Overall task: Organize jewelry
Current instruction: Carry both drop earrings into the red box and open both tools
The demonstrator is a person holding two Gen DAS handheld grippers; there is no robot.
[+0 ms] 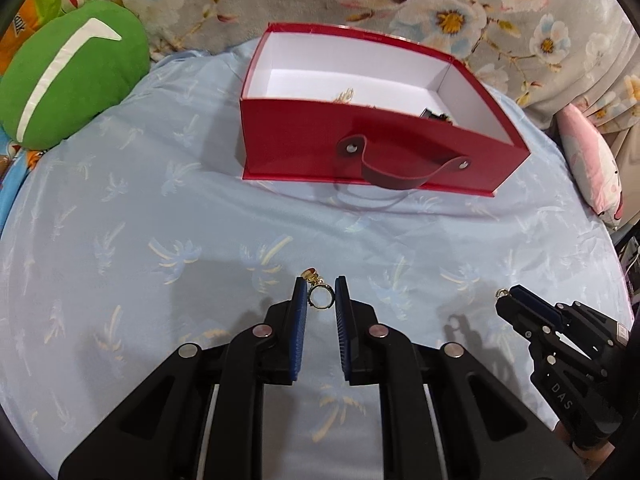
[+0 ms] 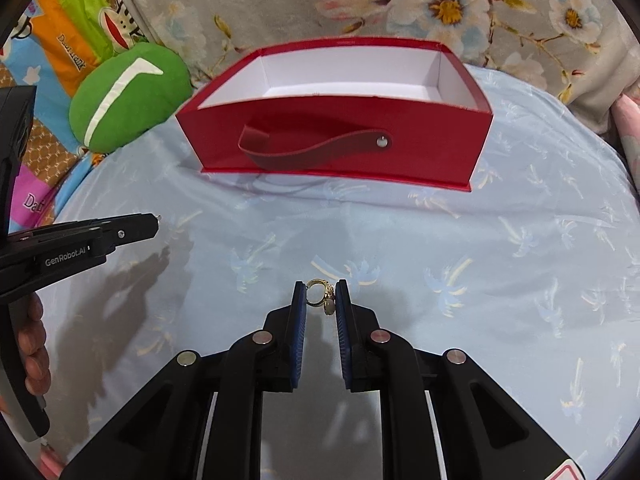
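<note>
A person stands over a bed spread with a pale blue sheet [image 1: 160, 208] printed with palm trees, holding a black two-finger gripper in each hand. The left gripper [image 1: 321, 294] has its jaws clamped on a small gold ring [image 1: 321, 298]; a little gold charm sticks out just past the fingertips. The right gripper [image 2: 321, 294] is likewise clamped on a second gold ring [image 2: 318, 292], with a pale oval stone hanging beside its right finger. Both rings are pinched at the very tips, probably so that they can be let go cleanly. The two tools are side by side near the front edge of the bed and point down and forward.

Ahead of them, toward the far edge of the bed, sits an open red box [image 1: 304, 136] with a white lining and a dark strap handle on its near wall. A few small pieces, one gold and one dark, already lie inside against that near wall. It looks like the place where the jewelry is being gathered, so the rings likely go over its wall next.

A green cushion [image 1: 68, 72] rests at the far left corner, against a flowered blanket [image 1: 440, 4] along the back.
</note>
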